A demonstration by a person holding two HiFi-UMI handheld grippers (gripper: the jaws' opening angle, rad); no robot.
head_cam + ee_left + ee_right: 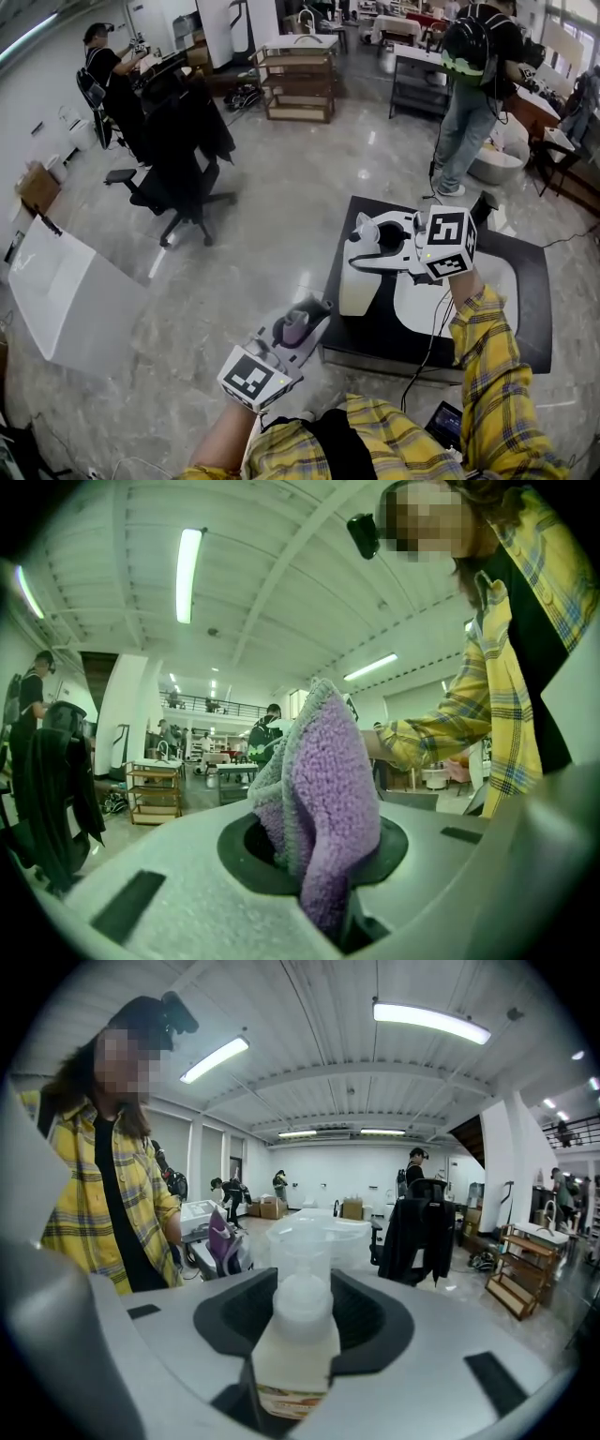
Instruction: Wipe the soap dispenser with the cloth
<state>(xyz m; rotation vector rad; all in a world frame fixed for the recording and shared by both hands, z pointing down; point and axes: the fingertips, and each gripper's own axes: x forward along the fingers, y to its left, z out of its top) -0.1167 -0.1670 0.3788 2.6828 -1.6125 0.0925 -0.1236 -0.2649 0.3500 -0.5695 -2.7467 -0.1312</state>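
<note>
The black worktop (pixel 530 281) stands low in front of the person, with the open hall floor to its left. The right gripper (pixel 373 246) reaches over the worktop's near-left part, its marker cube towards the person's yellow checked sleeve. The left gripper (pixel 302 328) hangs off the worktop's left edge, over the floor and well short of the right one.

The soap dispenser (pixel 298 1340), a pale cream bottle with a white pump, sits upright between the right gripper's jaws. They press on the sides of its body below the pump, so it is gripped. Whether its base rests on the worktop or is lifted just clear cannot be told from the head view.

The purple cloth (pixel 323 799) is pinched in the closed left gripper, and its folded bulk stands up out of the jaws.

The step in hand looks like securing the bottle, and wiping has not begun. Next, the left gripper should probably bring the cloth across to the bottle's exposed side and rub along it while the right gripper holds it firm against the push.
</note>
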